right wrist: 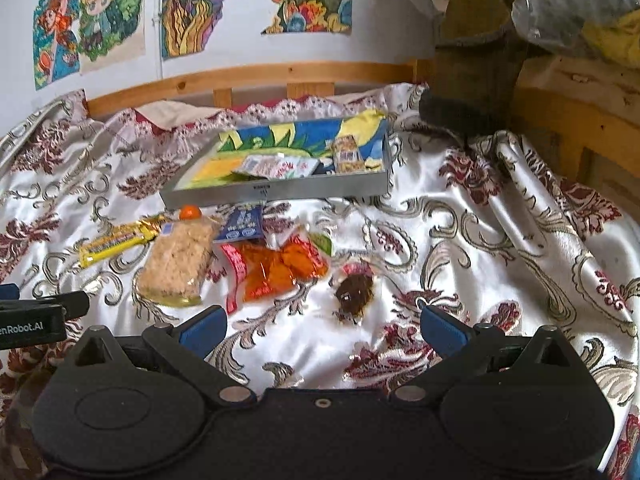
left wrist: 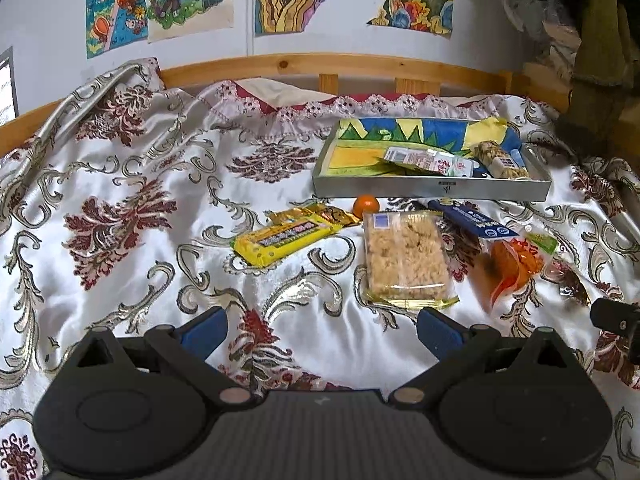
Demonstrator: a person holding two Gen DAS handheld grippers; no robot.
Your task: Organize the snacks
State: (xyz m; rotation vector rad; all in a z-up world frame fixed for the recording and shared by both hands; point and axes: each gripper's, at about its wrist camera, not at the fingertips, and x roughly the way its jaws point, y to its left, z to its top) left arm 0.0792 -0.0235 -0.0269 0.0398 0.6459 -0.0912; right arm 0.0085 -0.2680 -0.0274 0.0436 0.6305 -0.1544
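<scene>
I'm holding both tools wide open w/ nothing gripped, left tool (left wrist: 320, 330) sitting nearer the rice-crisp pack (left wrist: 407, 261), just ahead-right, long axis running away toward the tray (left wrist: 432, 190).

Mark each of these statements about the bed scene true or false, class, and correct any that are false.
1. Both grippers are open and hold nothing. True: left gripper, right gripper.
2. The tray already holds some snacks. True.
3. The small orange fruit lies inside the tray. False: it sits on the bedspread, just in front of the tray.
4. The yellow bar is stacked on the crumbly rice cake pack. False: they lie apart, side by side.
5. The orange packet lies on the bedspread. True.
</scene>
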